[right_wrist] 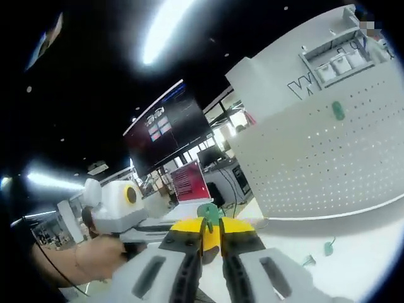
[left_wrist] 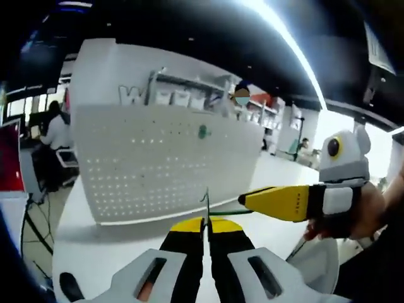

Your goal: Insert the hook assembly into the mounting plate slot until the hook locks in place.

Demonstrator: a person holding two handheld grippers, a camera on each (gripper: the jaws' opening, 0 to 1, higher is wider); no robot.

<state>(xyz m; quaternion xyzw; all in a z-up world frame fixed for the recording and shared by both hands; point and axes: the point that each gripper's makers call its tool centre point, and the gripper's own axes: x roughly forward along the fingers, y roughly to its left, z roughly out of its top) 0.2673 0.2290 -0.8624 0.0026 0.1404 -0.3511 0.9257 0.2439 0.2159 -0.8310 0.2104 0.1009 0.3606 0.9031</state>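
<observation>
Left gripper view: left gripper (left_wrist: pixel 206 222) has its jaws pressed together on a thin metal plate (left_wrist: pixel 206 201), seen edge-on and sticking up between the yellow tips. Right gripper (left_wrist: pixel 247 199) comes in from the right, held by a hand (left_wrist: pixel 366 218); its yellow tip points at the plate. A thin green piece runs from that tip to the plate, too small to tell more. Behind stands a white pegboard (left_wrist: pixel 164 164) upright on the white table (left_wrist: pixel 82 240), with a green hook (left_wrist: pixel 202 132) pegged on it. On the wall above the board a big "W" is readable, the rest of the lettering blocked. A person sits at a desk far left.

Right gripper view: right gripper (right_wrist: pixel 211 232) is clamped on a green hook part (right_wrist: pixel 209 214) poking out above the tips. Left gripper (right_wrist: pixel 120 205) sits at left, hand (right_wrist: pixel 95 255) under it; its jaws can't be seen here. Pegboard (right_wrist: pixel 328 164) at right, tilted in frame, green hook (right_wrist: pixel 338 110) on it. "W" again above the board. Two small green parts (right_wrist: pixel 319 252) lie loose on the table (right_wrist: pixel 353 265) near the board's base. Dark wall screen at centre, text unreadable.
</observation>
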